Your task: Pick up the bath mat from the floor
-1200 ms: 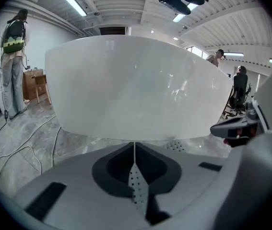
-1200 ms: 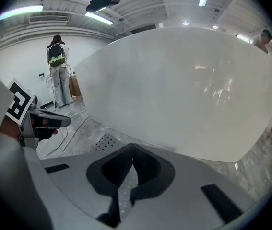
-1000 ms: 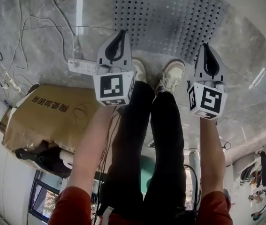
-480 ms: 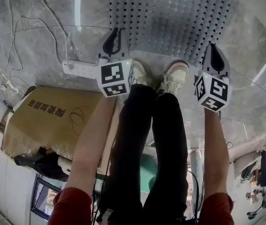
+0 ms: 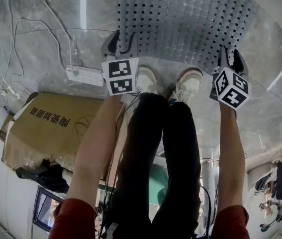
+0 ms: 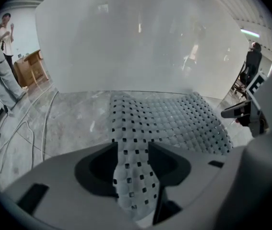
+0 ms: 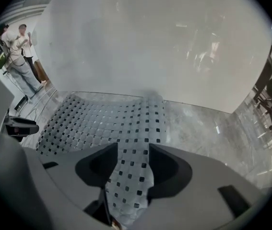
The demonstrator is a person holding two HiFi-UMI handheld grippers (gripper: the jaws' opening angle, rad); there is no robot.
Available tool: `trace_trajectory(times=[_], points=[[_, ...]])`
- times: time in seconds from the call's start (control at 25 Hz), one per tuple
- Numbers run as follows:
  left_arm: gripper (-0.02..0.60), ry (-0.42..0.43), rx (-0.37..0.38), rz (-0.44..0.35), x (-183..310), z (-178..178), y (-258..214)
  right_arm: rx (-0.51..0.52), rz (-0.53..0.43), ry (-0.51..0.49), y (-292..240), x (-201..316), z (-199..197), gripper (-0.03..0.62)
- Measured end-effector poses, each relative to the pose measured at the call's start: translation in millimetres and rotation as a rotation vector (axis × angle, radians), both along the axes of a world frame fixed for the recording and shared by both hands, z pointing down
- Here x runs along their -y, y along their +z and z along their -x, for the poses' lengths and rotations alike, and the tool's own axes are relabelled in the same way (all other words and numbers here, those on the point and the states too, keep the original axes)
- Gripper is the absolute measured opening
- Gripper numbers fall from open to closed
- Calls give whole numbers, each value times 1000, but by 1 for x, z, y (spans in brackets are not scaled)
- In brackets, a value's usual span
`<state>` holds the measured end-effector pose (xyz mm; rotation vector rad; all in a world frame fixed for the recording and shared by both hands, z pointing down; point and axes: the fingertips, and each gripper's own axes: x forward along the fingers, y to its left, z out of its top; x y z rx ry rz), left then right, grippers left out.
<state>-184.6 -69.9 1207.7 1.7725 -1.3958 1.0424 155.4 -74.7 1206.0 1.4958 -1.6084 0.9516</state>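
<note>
The marble floor (image 5: 41, 49) is carrying the bath mat (image 5: 180, 19). The left gripper (image 6: 132, 147) and right gripper (image 7: 132, 147), jaws just opening, are loosely straddling its near corners.

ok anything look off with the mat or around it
The bath mat isn't flat: its two near corners bunch up between the fingers of the left gripper and the right gripper, which have just been opening. A power strip lies on the floor to its left.
</note>
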Motion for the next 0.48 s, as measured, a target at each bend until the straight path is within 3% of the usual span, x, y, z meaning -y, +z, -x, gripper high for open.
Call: trace_trajectory(times=[0.32, 0.48], points=[[329, -45, -22, 115, -6, 12, 46, -12, 88, 5, 39, -3, -13, 332], [351, -50, -17, 151, -10, 16, 60, 2, 124, 22, 53, -7, -19, 349]])
